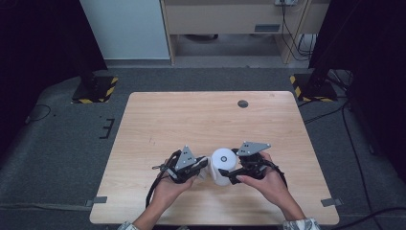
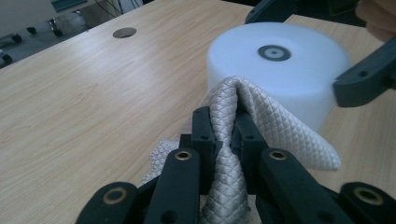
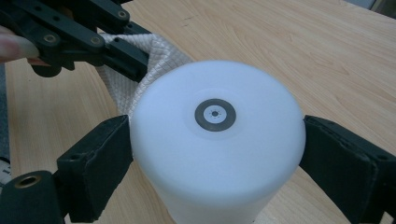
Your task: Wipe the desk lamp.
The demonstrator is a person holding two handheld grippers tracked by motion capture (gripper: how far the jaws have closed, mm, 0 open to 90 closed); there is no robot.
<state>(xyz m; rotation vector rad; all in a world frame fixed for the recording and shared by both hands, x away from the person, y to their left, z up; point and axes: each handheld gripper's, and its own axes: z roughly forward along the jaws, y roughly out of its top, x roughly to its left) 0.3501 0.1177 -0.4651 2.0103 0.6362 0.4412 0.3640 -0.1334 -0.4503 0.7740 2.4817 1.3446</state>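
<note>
Near the front edge of the desk [image 1: 158, 115], the right hand-held gripper [image 3: 215, 154] grasps a white cylinder [image 3: 217, 140] standing upright between its jaws, while the left hand-held gripper [image 2: 223, 135] is clenched on a quilted white cloth [image 2: 261, 126] touching the cylinder's side.

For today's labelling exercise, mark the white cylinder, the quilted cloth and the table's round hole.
white cylinder [image 3: 215, 154], right gripper view, its front side wall.
quilted cloth [image 2: 280, 130], left gripper view, its draped fold.
round hole [image 1: 242, 103], high view, its middle.
</note>
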